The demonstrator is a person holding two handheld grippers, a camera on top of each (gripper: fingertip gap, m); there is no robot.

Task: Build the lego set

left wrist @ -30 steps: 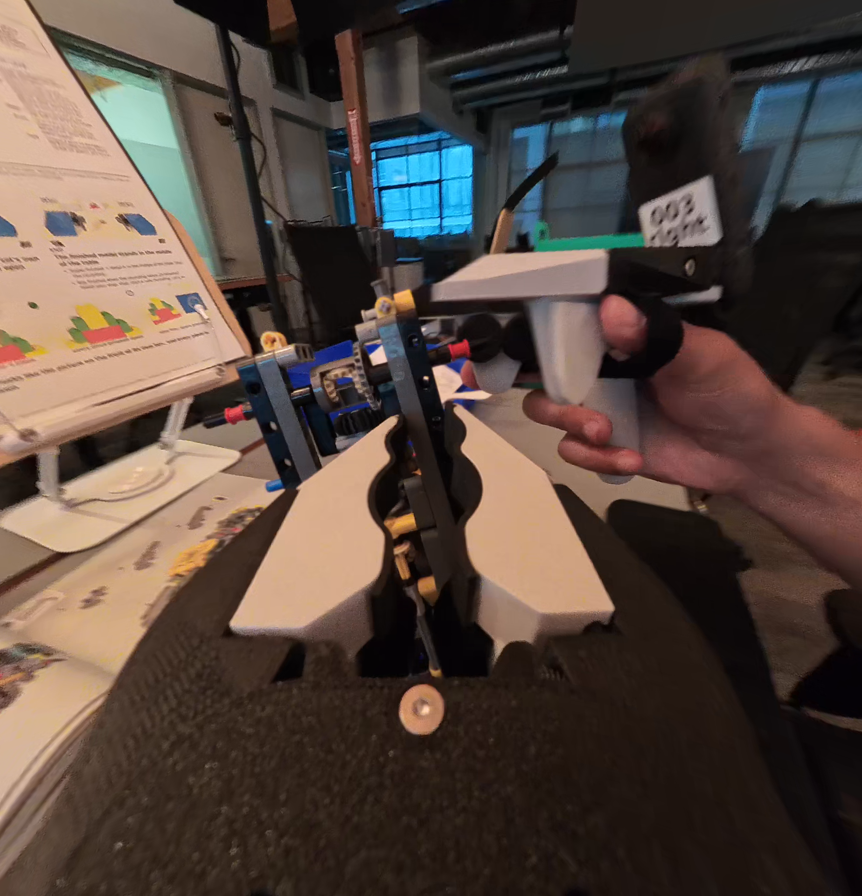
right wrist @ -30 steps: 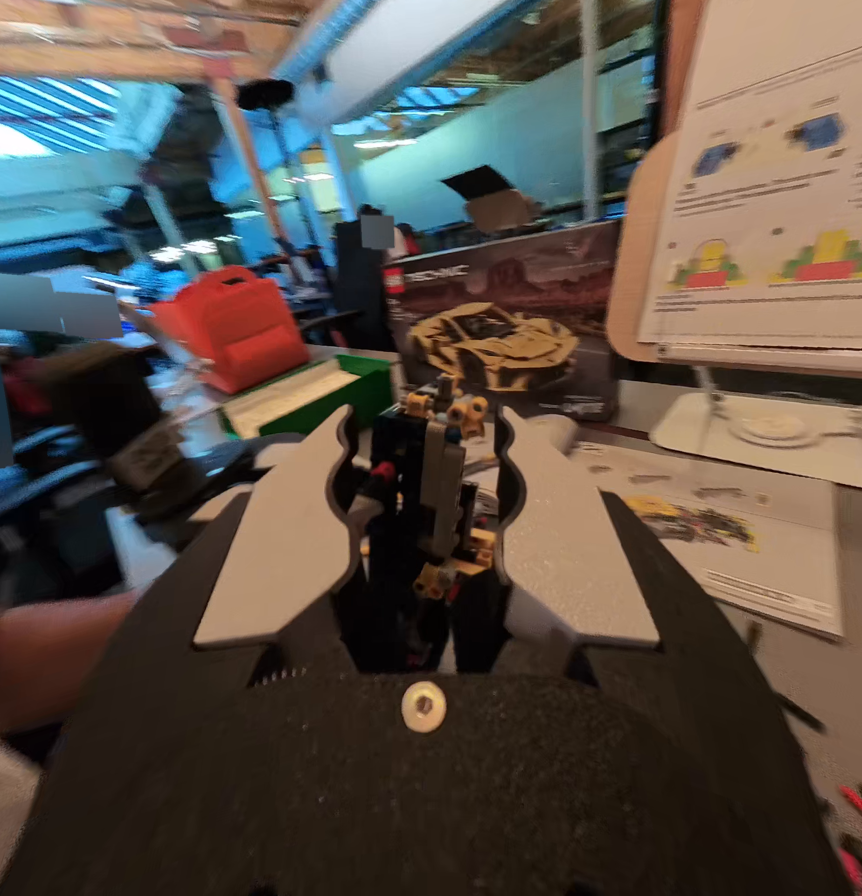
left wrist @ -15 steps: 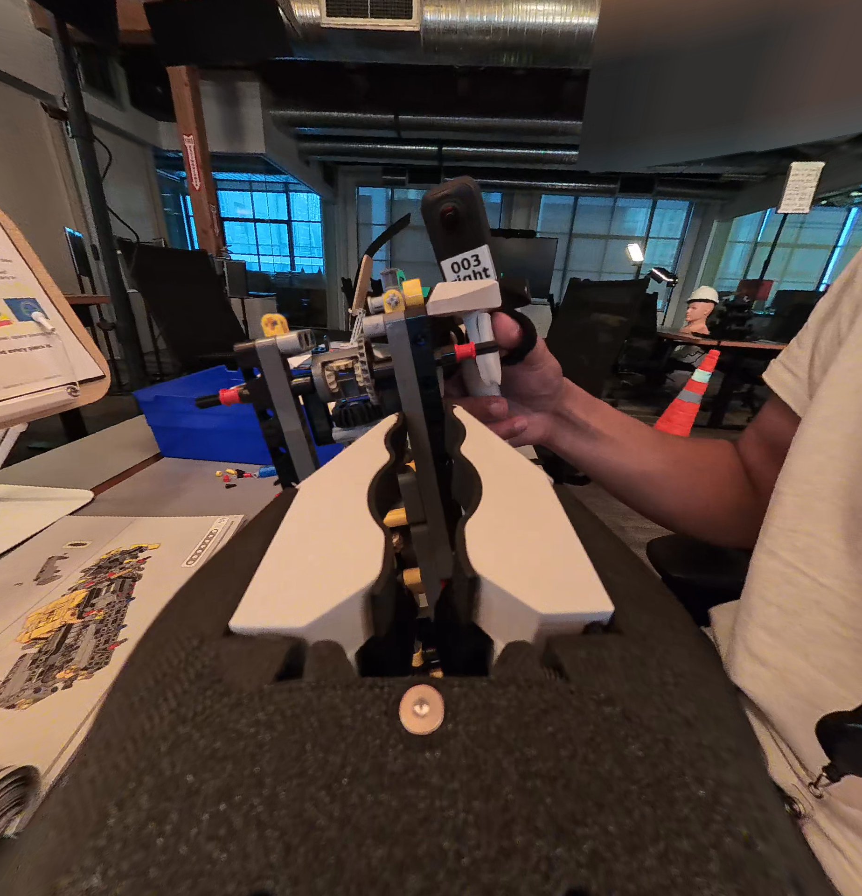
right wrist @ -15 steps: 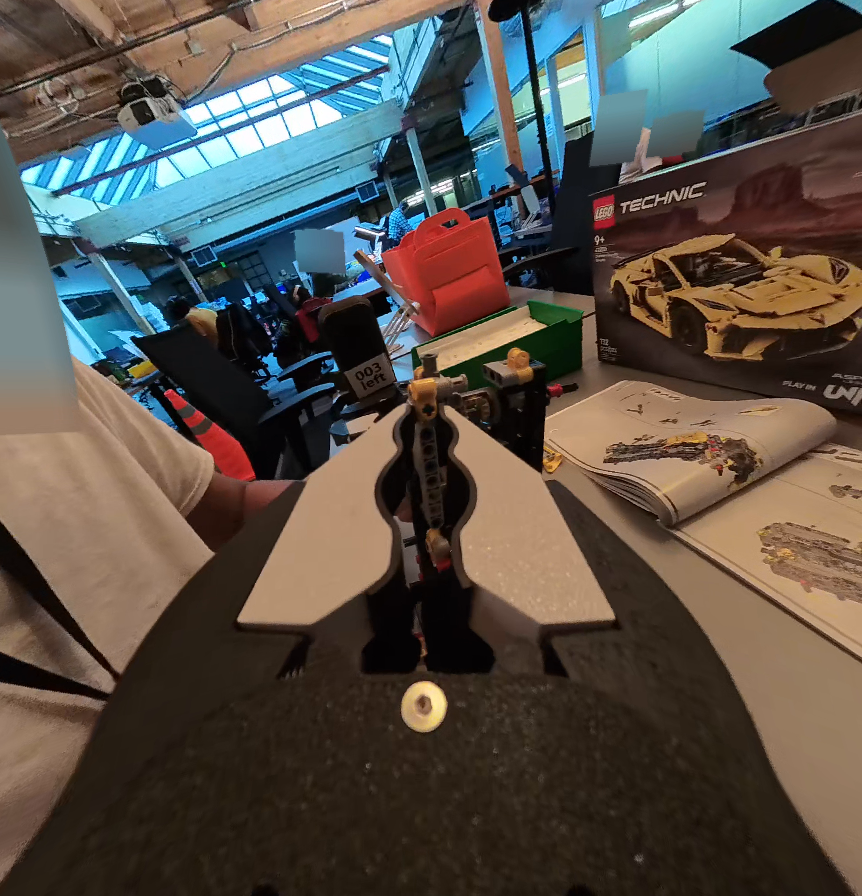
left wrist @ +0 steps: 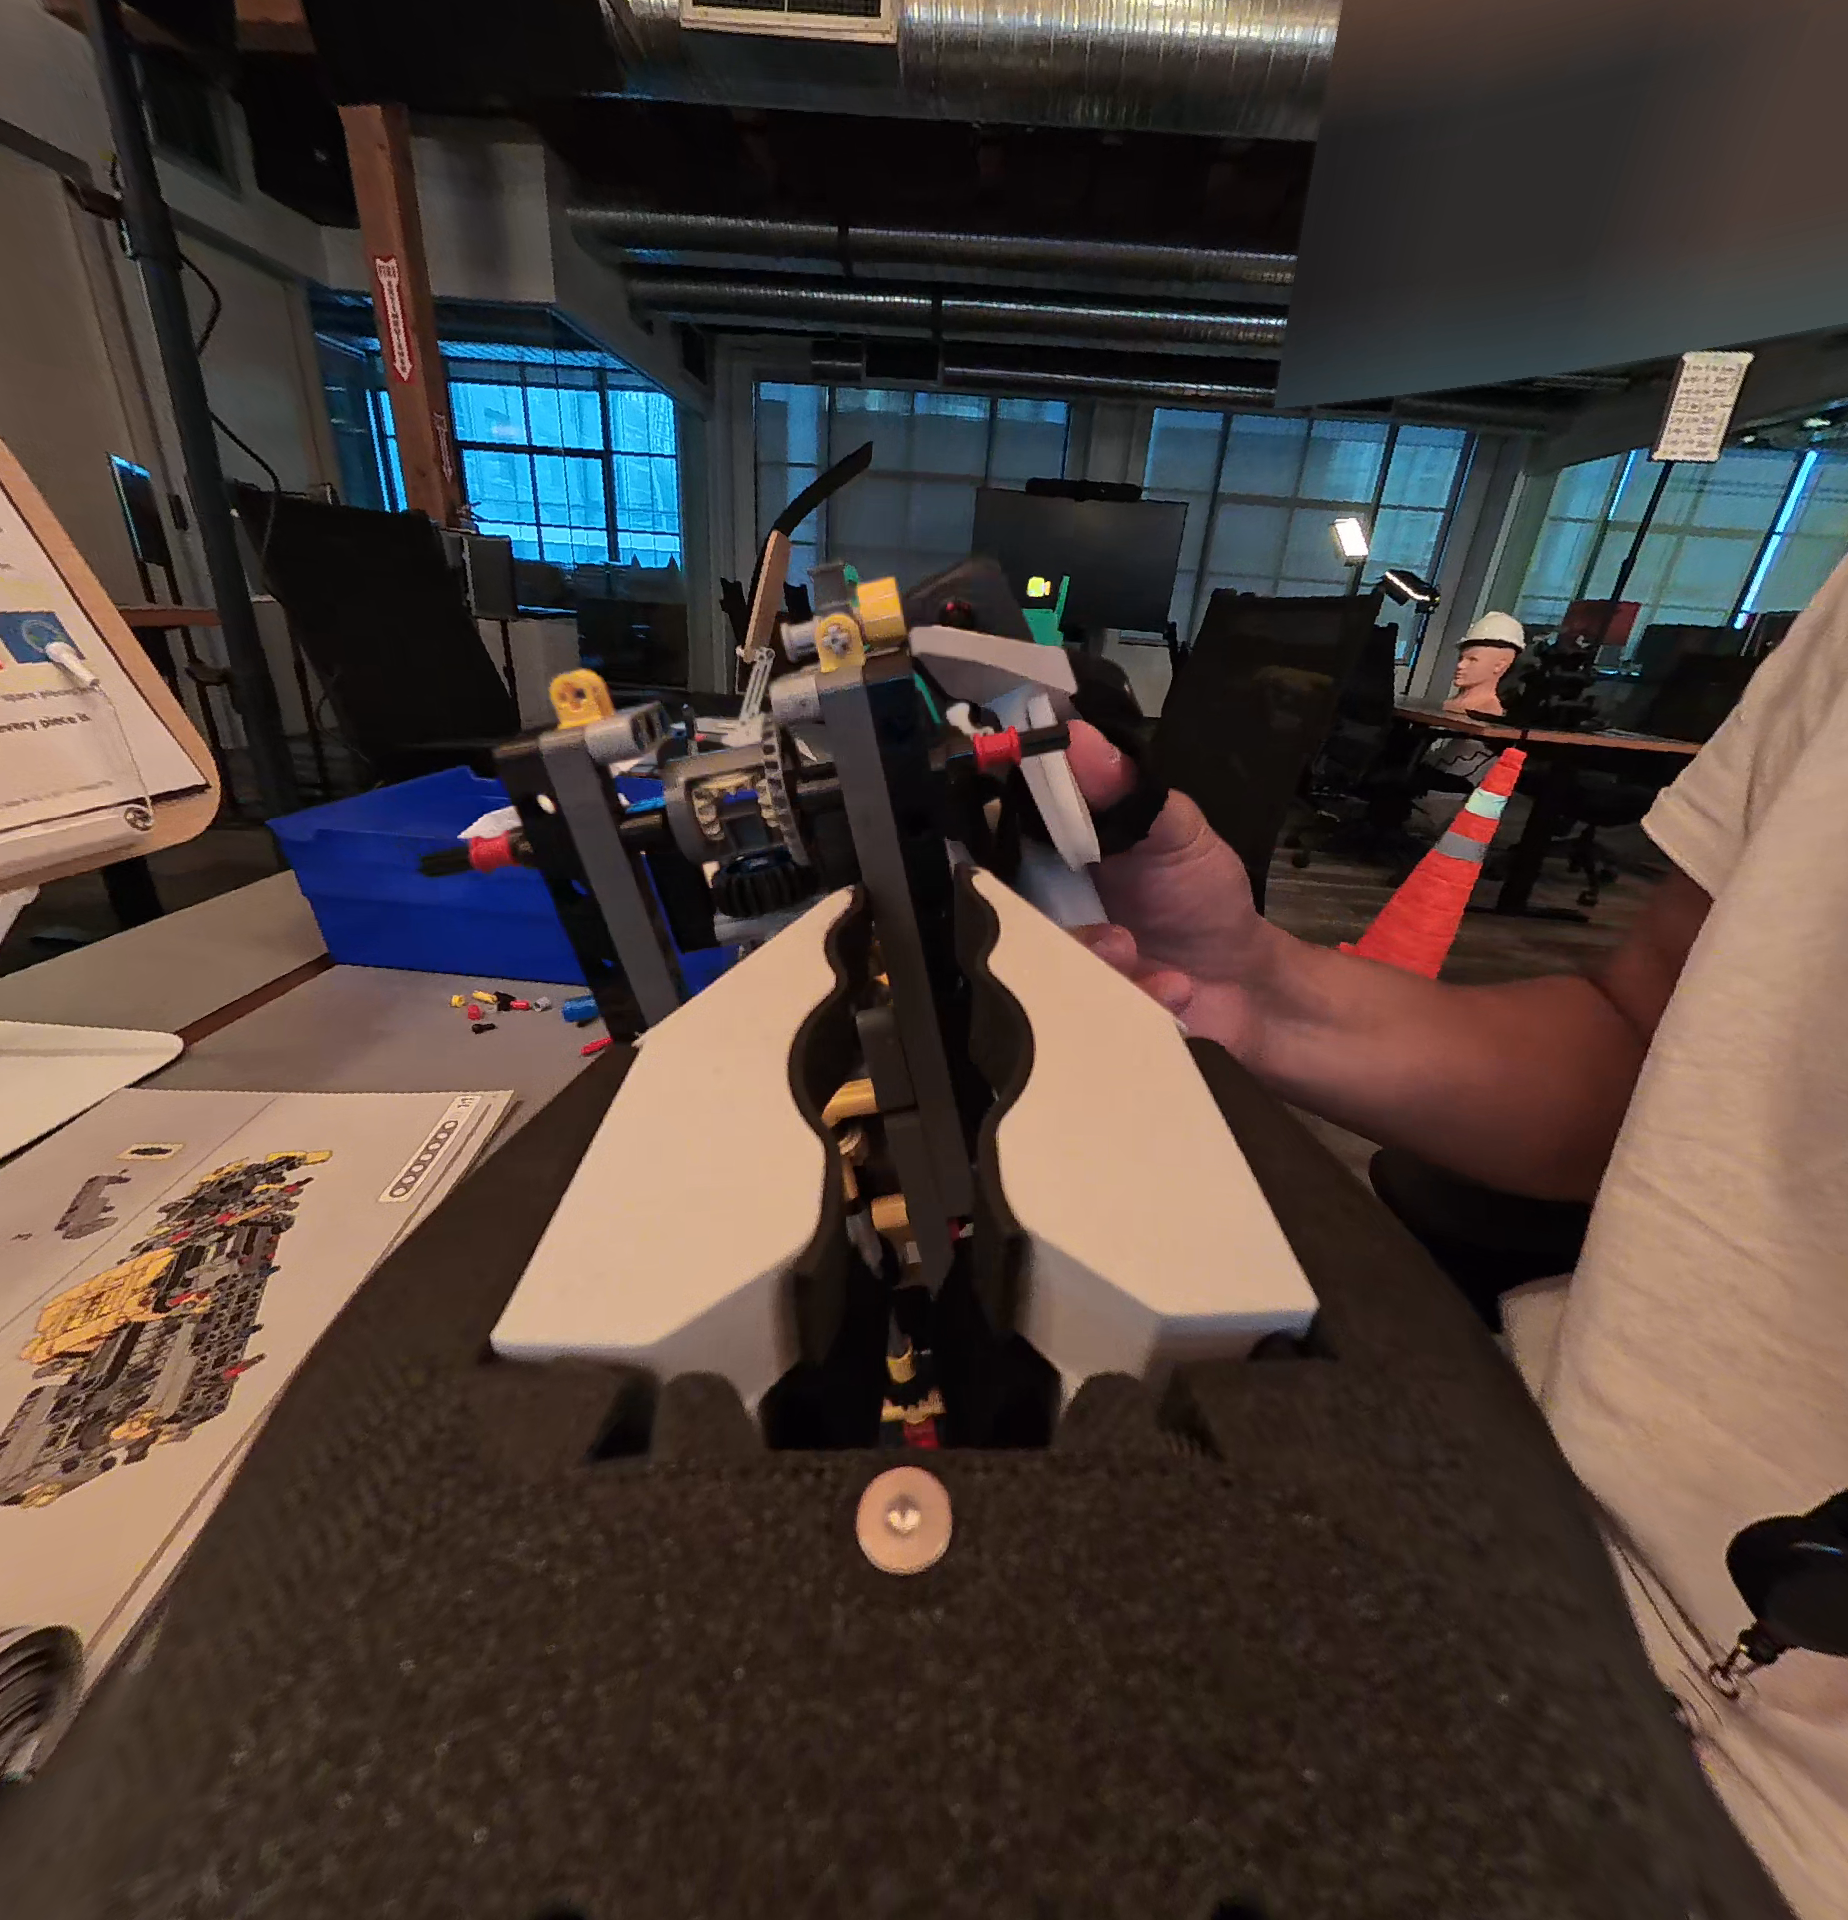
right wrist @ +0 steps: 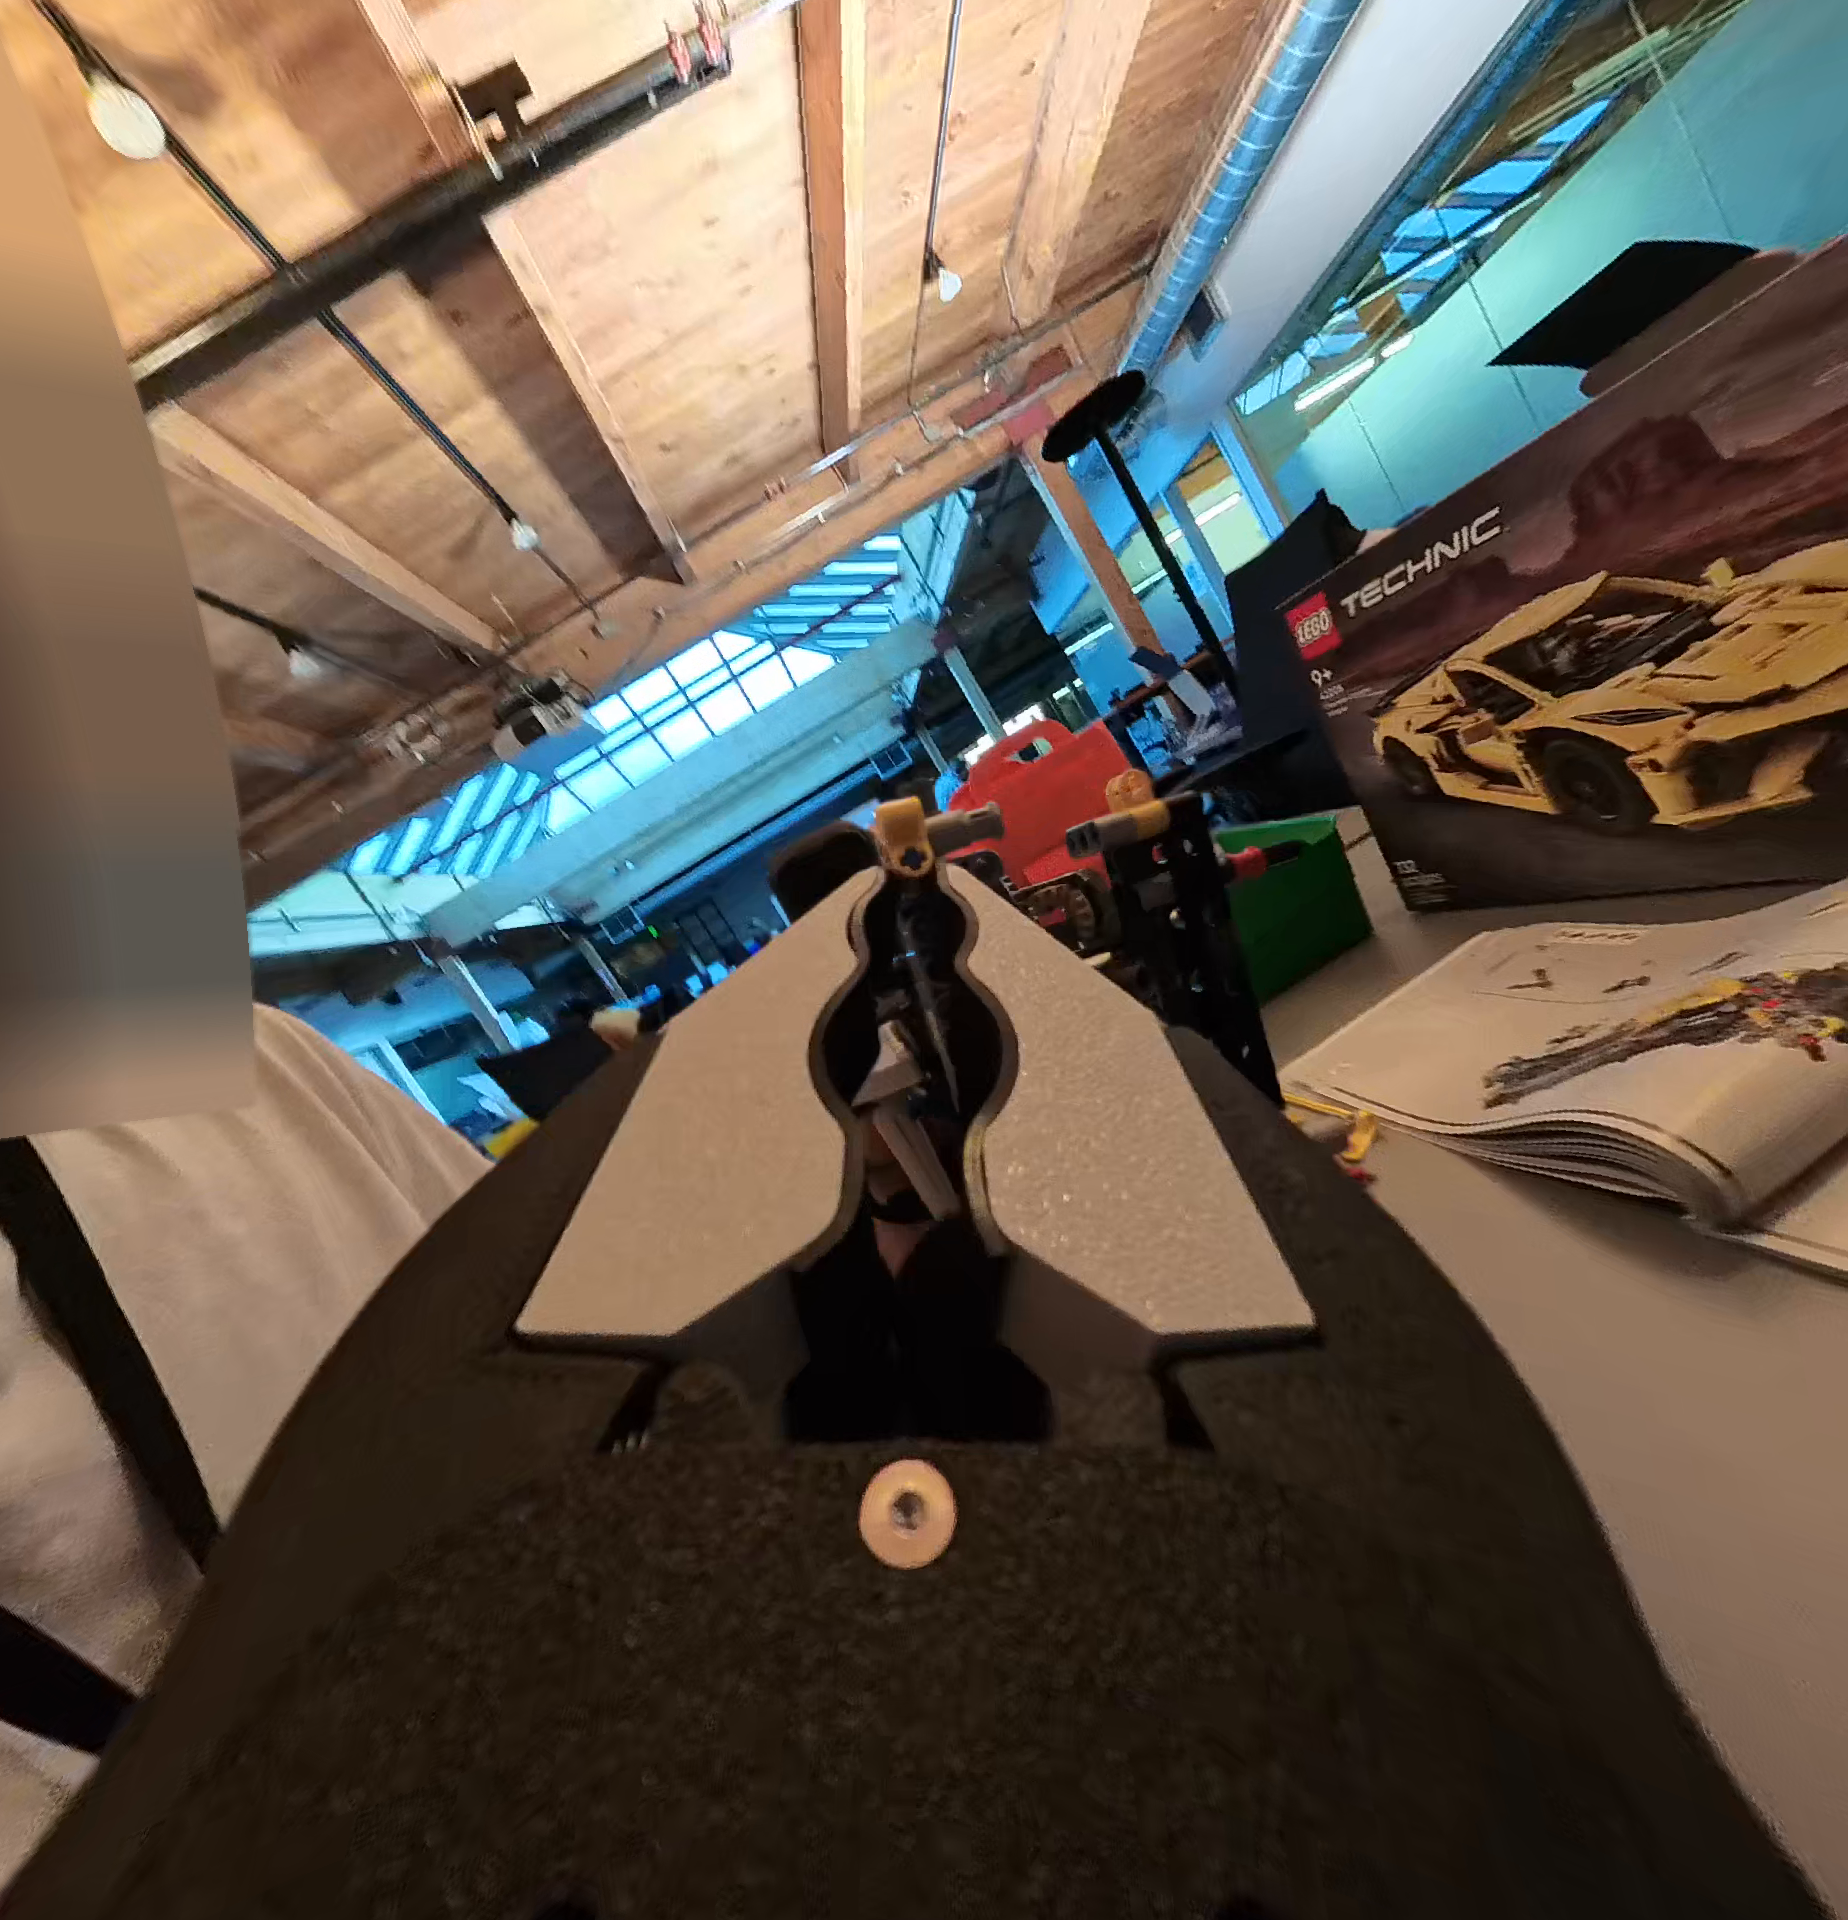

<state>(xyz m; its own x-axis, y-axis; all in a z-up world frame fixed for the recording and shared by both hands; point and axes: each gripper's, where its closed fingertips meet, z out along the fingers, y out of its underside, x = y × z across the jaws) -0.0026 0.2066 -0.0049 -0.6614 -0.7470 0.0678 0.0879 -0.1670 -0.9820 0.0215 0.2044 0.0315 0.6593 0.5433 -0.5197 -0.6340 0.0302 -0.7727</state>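
Observation:
The partly built lego assembly (left wrist: 733,800) has dark grey and black frames, a gear unit, yellow connectors and red axle pins. It is held up above the table. My left gripper (left wrist: 909,894) is shut on its near upright dark beam. My right gripper (right wrist: 912,878) is shut on a thin black beam of the same assembly, whose other frame (right wrist: 1174,914) stands just right of its fingers. In the left wrist view the right gripper (left wrist: 1013,727) shows behind the assembly, held in a hand (left wrist: 1169,894).
An open instruction booklet (left wrist: 161,1299) lies on the grey table (right wrist: 1626,1558) and also shows in the right wrist view (right wrist: 1626,1049). Around it are a blue bin (left wrist: 400,873), loose small pieces (left wrist: 515,1003), the set box (right wrist: 1606,707), a green tray (right wrist: 1294,894) and a sheet stand (left wrist: 58,675). The person's torso (left wrist: 1751,1143) is close on the right. Some 5 centimeters of space lies between my two pairs of fingers.
The left view swung right, away from the sheet stand. The right view swung left, then tilted up towards the ceiling. The right jaws narrowed onto a thin beam. Both kept the assembly.

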